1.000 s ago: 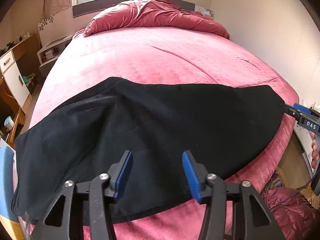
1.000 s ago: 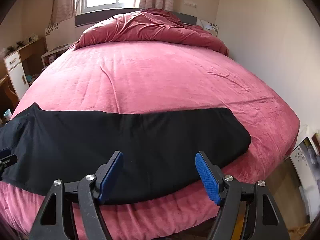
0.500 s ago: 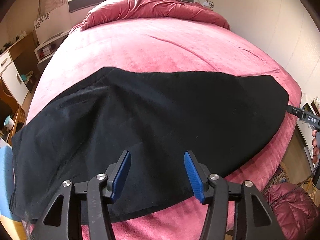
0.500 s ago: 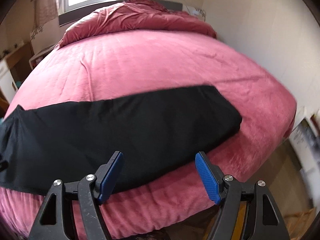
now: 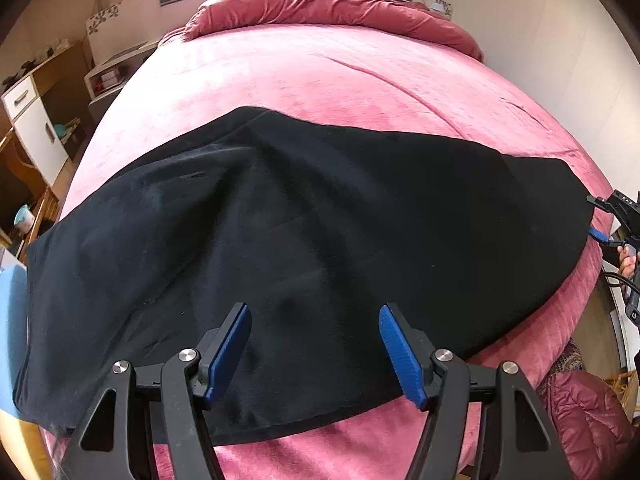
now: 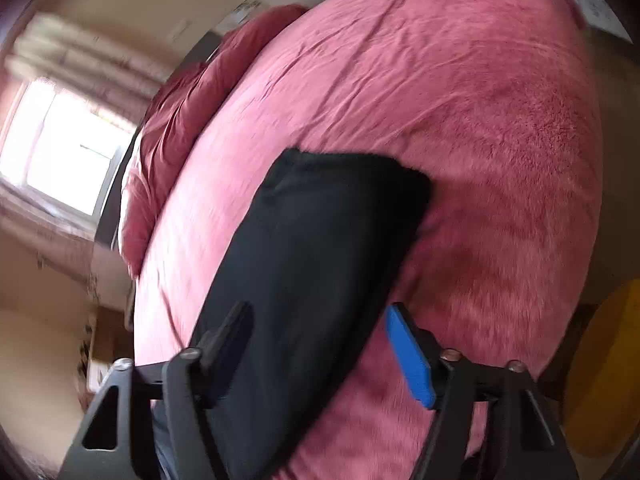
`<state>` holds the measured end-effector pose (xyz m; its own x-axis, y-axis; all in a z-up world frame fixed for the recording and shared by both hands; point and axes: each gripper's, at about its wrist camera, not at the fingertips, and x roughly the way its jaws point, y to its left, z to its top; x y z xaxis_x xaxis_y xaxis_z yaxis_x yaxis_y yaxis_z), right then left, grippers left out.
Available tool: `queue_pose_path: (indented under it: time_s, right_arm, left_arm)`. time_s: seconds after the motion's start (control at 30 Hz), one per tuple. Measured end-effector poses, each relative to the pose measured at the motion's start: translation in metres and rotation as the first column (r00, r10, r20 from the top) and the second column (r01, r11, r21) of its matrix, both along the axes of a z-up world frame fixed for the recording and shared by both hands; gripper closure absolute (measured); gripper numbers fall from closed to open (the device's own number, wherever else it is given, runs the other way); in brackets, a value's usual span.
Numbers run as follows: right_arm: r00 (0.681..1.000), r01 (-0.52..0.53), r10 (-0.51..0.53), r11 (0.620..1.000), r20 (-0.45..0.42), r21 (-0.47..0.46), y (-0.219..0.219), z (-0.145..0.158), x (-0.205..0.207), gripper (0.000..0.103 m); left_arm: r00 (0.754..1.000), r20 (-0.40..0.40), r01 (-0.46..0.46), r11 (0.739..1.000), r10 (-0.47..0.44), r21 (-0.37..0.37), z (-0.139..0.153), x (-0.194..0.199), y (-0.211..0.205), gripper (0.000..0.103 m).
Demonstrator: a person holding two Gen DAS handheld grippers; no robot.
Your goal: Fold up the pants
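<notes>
Black pants (image 5: 304, 232) flat across near edge of pink bed (image 5: 320, 76), long axis left-right. Left tongs (image 5: 316, 344) above near hem — jaws opening, nothing between. Right tongs (image 6: 320, 352) rolled sideways at pants' right end — jaws closing, cloth between, not yet pinched. Right hand nearer that end.

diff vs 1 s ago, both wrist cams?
The right gripper has rolled hard and swung to the leg end of the black pants; its jaws are closing with that end between them, nothing gripped yet. The left gripper edged down toward the pants, its jaws opening and empty. Pants remain flat on the pink bed, unfolded.
</notes>
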<state>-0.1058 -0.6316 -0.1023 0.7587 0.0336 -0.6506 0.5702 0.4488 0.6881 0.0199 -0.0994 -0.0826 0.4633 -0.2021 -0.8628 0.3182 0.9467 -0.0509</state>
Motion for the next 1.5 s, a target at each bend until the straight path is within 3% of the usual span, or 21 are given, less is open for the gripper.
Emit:
queue_pose_path:
  time_s: [0.1,0.2,0.23,0.43,0.57,0.7,0.9,1.17,1.27,1.33,1.4,1.5]
  right_arm:
    - [1.000,0.011,-0.011,0.999,-0.015,0.033,-0.008,-0.013,0.012,0.048]
    - [1.000,0.001,0.000,1.000,-0.024,0.029,-0.012,-0.014,0.023,0.078]
    - [1.000,-0.014,0.014,1.000,-0.027,0.017,-0.011,-0.011,0.028,0.083]
    - [0.989,-0.144,0.146,0.978,0.000,-0.153,0.017,0.044,0.044,0.084]
    - [0.963,-0.251,0.267,0.936,0.031,-0.247,0.056,0.084,0.055,0.084]
    - [0.918,-0.360,0.394,0.872,0.040,-0.331,0.110,0.116,0.072,0.084]
    - [0.806,-0.552,0.590,0.711,-0.059,-0.435,0.214,0.127,0.099,0.084]
    - [0.553,-0.798,0.767,0.375,-0.325,-0.471,0.364,0.075,0.113,0.084]
    - [0.508,-0.824,0.764,0.297,-0.397,-0.482,0.398,0.051,0.112,0.084]
    - [0.501,-0.825,0.749,0.262,-0.433,-0.500,0.412,0.039,0.111,0.074]
    - [0.490,-0.834,0.753,0.259,-0.439,-0.487,0.414,0.031,0.113,0.064]
    - [0.472,-0.847,0.766,0.256,-0.437,-0.466,0.412,0.028,0.110,0.054]
  left_arm:
    - [1.000,-0.012,-0.015,1.000,0.015,-0.003,-0.002,0.002,0.007,0.035]
    - [0.999,-0.018,-0.027,1.000,0.027,0.004,-0.003,0.004,0.013,0.035]
    - [0.999,-0.019,-0.032,0.999,0.032,0.015,-0.003,0.004,0.014,0.035]
    - [0.996,-0.053,-0.075,0.997,0.075,-0.012,-0.006,0.010,0.032,0.035]
    - [0.994,-0.061,-0.096,0.995,0.095,-0.020,-0.005,0.012,0.046,0.036]
    - [0.993,-0.055,-0.112,0.993,0.109,-0.046,0.001,0.011,0.059,0.041]
    - [0.992,-0.059,-0.115,0.989,0.110,-0.092,0.011,0.011,0.084,0.041]
    - [0.990,-0.076,-0.129,0.979,0.118,-0.156,0.015,0.015,0.103,0.041]
    - [0.986,-0.117,-0.141,0.968,0.119,-0.205,0.013,0.015,0.110,0.041]
    - [0.983,-0.150,-0.147,0.954,0.111,-0.260,0.014,0.016,0.111,0.041]
    - [0.981,-0.165,-0.145,0.940,0.097,-0.309,0.015,0.017,0.110,0.041]
    - [0.976,-0.209,-0.151,0.895,0.067,-0.419,0.017,0.024,0.111,0.041]
